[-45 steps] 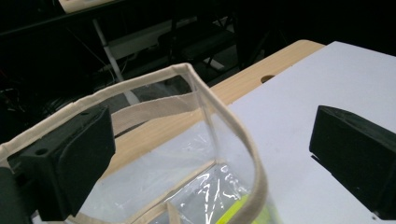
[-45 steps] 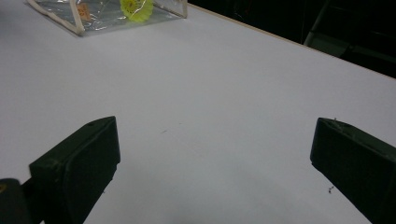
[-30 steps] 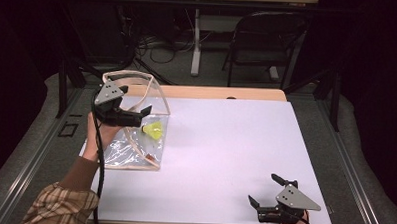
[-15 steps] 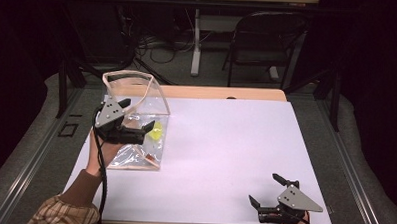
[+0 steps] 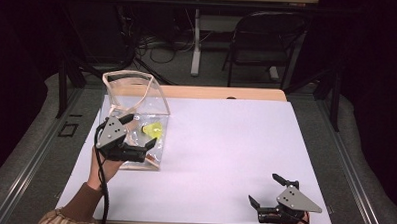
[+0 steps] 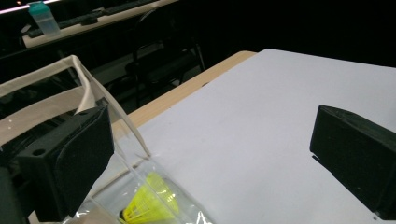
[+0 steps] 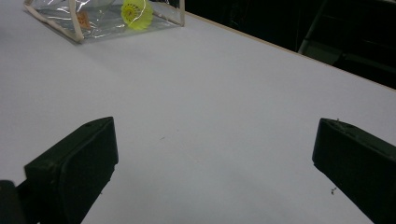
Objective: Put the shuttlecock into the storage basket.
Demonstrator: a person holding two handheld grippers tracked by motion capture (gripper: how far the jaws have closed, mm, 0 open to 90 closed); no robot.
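Observation:
A clear plastic bag (image 5: 134,100) with beige trim stands open-topped at the left of the white table (image 5: 235,143). Inside it, low down, lies a yellow shuttlecock (image 5: 152,130). My left gripper (image 5: 140,131) is open at the bag's near side. In the left gripper view the bag's trim (image 6: 70,84) and the shuttlecock (image 6: 147,203) sit by the left jaw, and the gripper (image 6: 210,154) gapes wide. My right gripper (image 5: 264,188) rests open at the table's front right with nothing in it. The right gripper view shows its gap (image 7: 212,158) over bare table, with the bag (image 7: 93,18) and shuttlecock (image 7: 136,13) far off.
A wooden strip (image 5: 222,93) runs along the table's far edge. Beyond it stand a dark folding chair (image 5: 261,44) and a white table leg (image 5: 196,47) among floor cables. A bottle (image 6: 46,21) stands on a far desk.
My left gripper has come down and toward the person, from the bag's rim to its lower near side. The bag now stands taller. The right gripper has not moved.

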